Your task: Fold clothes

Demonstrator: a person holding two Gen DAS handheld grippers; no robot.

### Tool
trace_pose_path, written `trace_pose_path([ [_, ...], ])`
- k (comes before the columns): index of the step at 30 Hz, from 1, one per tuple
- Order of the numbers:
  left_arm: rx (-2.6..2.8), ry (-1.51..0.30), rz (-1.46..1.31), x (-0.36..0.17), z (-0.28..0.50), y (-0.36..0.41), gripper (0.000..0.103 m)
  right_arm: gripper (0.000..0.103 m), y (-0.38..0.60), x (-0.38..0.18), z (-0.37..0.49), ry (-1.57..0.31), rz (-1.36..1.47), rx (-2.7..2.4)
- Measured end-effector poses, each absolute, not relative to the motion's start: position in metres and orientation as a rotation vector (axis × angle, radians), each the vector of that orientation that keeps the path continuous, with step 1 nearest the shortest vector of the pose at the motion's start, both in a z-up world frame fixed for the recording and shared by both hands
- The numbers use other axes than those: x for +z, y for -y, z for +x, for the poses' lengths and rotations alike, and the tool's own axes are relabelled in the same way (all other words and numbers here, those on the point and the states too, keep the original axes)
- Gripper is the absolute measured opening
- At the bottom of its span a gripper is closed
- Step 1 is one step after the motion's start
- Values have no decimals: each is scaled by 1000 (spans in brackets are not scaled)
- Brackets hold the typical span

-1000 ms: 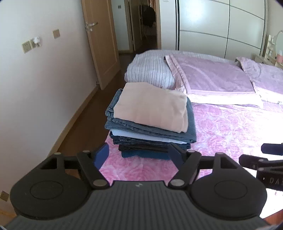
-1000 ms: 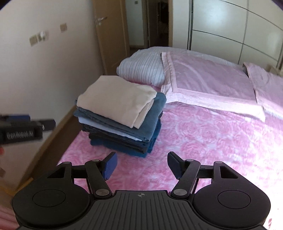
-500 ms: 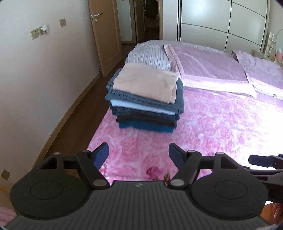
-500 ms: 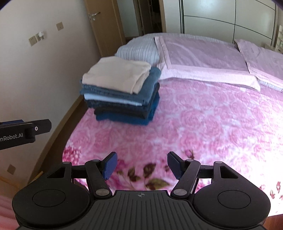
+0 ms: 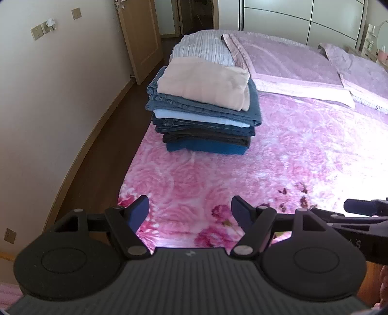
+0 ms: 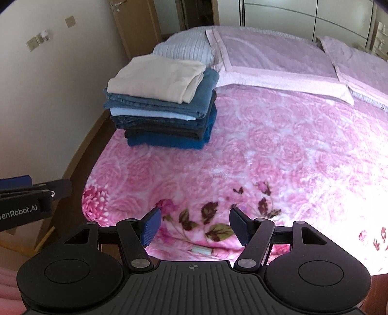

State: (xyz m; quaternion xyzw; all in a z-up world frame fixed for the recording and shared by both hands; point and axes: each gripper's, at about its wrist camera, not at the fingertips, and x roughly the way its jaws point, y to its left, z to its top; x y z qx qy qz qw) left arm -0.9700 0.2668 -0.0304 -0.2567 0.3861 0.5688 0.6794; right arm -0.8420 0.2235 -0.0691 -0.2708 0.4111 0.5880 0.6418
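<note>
The left gripper [image 5: 189, 210] sits at the bottom of its own view with its jaws apart and nothing between them; through the gap shows only the pink rose-patterned blanket [image 5: 278, 164] near the bed's corner. The right gripper [image 6: 194, 224] is likewise at the bottom of its view, jaws apart and bare, over a patch of the blanket printed with dark leaves and blossoms. Each tool shows in the other's picture: the right one pokes in at the lower right edge of the left view, the left one at the lower left edge of the right view, with part of a white brand name on its side.

Beyond the jaws, in the upper middle of the left view and upper left of the right, stands the stack of folded clothes [image 5: 206, 109] on the blanket near the bed's left edge, well apart from both grippers. Its top piece is a pale peach garment [image 5: 203, 84]; under it lie blue denim, a light blue layer, darker pieces and a deep blue one at the bottom. Nothing lies between jaws and stack.

Behind the stack lies a striped pillow [image 5: 203, 47], with a lilac pillow [image 5: 286, 63] to its right. On the left are a cream wall [image 5: 60, 84] with switches and a wooden door [image 5: 143, 36]; white wardrobe doors [image 5: 303, 19] fill the top right.
</note>
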Motion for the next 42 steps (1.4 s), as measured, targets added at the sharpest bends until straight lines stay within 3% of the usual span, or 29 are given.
trace_pose_path([
  [42,1123,-919,-554,-74,-1014,-429,72,66,-374,-104,-893,-1009,-622,1196],
])
